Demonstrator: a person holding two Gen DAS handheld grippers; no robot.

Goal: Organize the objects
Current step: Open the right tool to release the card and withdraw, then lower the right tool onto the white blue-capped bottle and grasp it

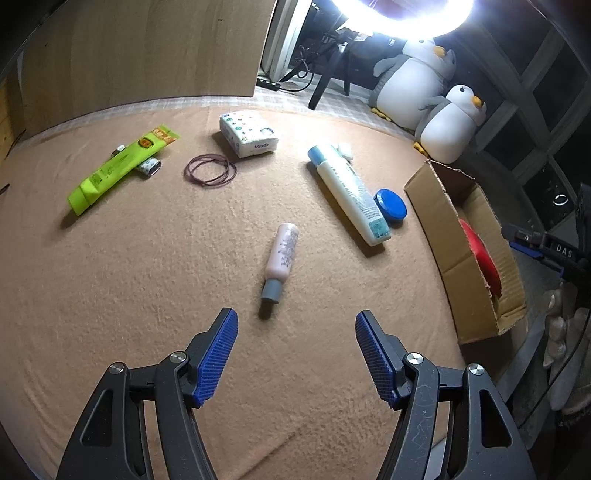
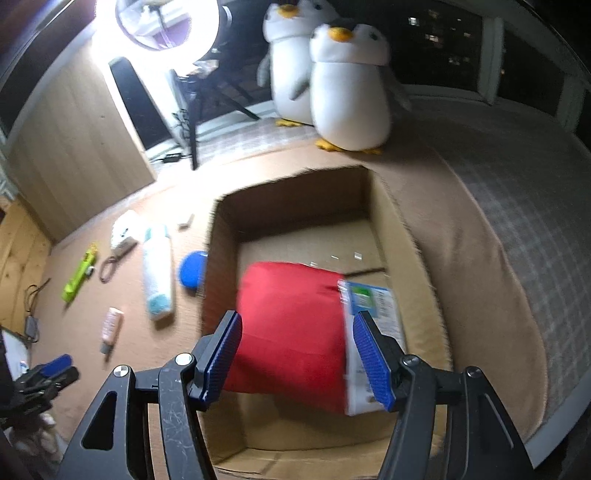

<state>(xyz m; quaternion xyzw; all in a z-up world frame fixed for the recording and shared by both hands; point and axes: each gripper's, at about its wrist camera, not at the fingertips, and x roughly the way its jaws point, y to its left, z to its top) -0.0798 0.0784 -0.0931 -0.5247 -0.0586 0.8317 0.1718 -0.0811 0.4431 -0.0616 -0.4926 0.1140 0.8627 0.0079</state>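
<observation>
A cardboard box (image 2: 404,229) stands on a tan blanket (image 1: 147,277). In it lies a red packet (image 2: 291,332) with a white printed end. My right gripper (image 2: 297,325) hovers over the packet, jaws apart, pads clear of it. My left gripper (image 1: 296,325) is open over the blanket, just short of a pink bottle (image 1: 282,254) with a grey cap. Farther out lie a tall white bottle (image 1: 351,192), a blue jar (image 1: 390,206), a tissue pack (image 1: 248,133), thin hair bands (image 1: 210,170) and a green tube (image 1: 118,166) across a small cylinder (image 1: 149,168).
Two plush penguins (image 2: 347,88) sit behind the box. A ring light (image 1: 402,14) glares at the back beside a wooden panel (image 1: 147,51). The box (image 1: 439,206) stands at the blanket's right edge, with a checked cover (image 2: 517,206) beyond it.
</observation>
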